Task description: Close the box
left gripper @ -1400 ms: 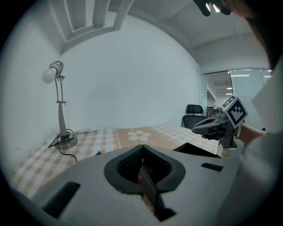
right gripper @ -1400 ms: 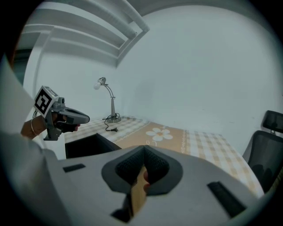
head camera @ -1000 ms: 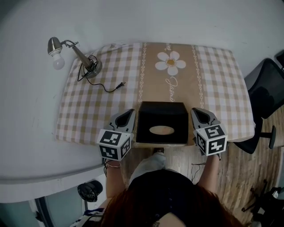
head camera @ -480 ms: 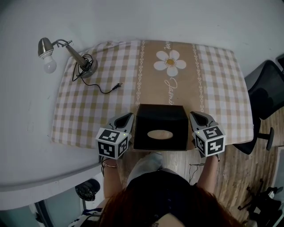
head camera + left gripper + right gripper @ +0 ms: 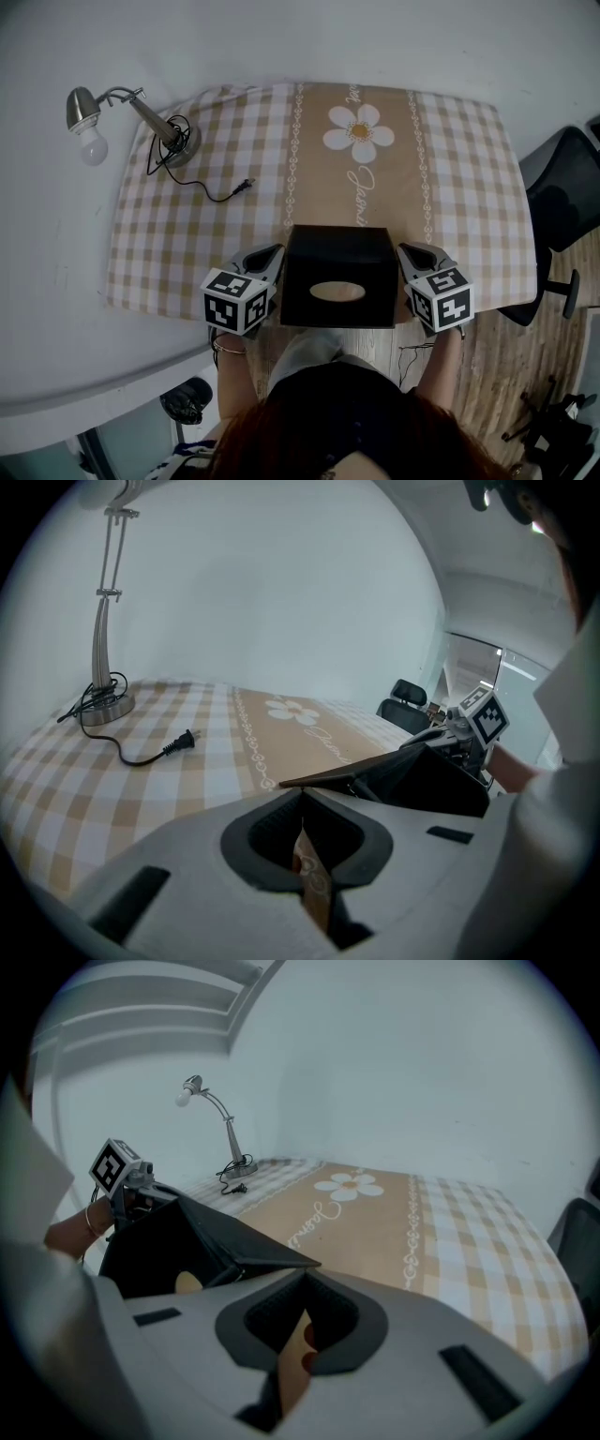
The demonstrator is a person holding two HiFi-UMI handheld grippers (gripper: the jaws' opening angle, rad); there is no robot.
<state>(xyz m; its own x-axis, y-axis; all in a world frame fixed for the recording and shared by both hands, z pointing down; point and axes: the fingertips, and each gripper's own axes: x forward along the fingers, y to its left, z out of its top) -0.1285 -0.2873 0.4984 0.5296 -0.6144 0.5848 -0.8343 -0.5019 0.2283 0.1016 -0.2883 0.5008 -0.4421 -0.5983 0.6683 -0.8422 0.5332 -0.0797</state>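
Note:
A black box (image 5: pixel 337 272) with an oval opening (image 5: pixel 337 292) on its near face stands at the table's near edge. My left gripper (image 5: pixel 269 251) is close against its left side and my right gripper (image 5: pixel 409 251) close against its right side; both look shut and empty. In the left gripper view the box (image 5: pixel 422 780) shows to the right with a flap (image 5: pixel 347 775) jutting towards me. The right gripper view has the box (image 5: pixel 159 1251) at the left, one flap (image 5: pixel 253 1251) sticking out. Whether the tips touch the box is hidden.
A checked tablecloth (image 5: pixel 197 234) with a daisy print (image 5: pixel 359 128) covers the table. A desk lamp (image 5: pixel 141 112) and its loose plug (image 5: pixel 246 184) sit at the far left. An office chair (image 5: pixel 562 202) stands to the right. The person's lap is below the box.
Both grippers have come down from mid-air to table height beside the box. In the head view the box now looks larger and nearer the table's front edge.

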